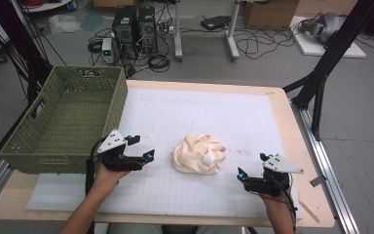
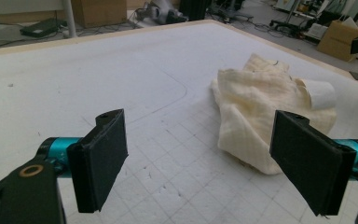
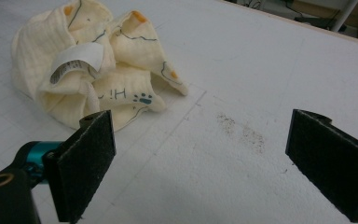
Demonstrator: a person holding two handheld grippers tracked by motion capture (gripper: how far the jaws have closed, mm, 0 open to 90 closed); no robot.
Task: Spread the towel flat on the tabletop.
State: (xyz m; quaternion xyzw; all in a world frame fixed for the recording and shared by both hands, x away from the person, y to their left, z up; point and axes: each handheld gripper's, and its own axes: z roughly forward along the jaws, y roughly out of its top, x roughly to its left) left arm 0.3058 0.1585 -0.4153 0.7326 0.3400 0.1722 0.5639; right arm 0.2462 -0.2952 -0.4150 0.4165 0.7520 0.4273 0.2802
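From the high view I saw a crumpled cream cloth (image 1: pixel 198 154) lying near the middle of the tabletop (image 1: pixel 292 122), on the white gridded mat (image 1: pixel 199 112) that covered most of the pale wood. The cloth was soft and bunched into a loose mound of folds, with a woven, slightly ribbed texture. Through the right gripper view I made out thin dark outlines, small orange patches, a tiny teal paw print and the letters "Hi" on the fabric, and a white care label (image 3: pixel 73 61) curling up from the top. A faint dark smudge (image 3: pixel 242 129) marked the mat beside it.

My left gripper (image 1: pixel 141 147) hovered left of the cloth with its fingers (image 2: pixel 98 161) spread wide and holding nothing; the pads were flat, black and rough-faced. My right gripper (image 1: pixel 252 165) sat to the cloth's right, its fingers (image 3: pixel 81 163) likewise parted and empty. Both were near the cloth without touching it.

A green woven basket (image 1: pixel 65 117), rectangular with cut-out handles, stood at the tabletop's left edge.
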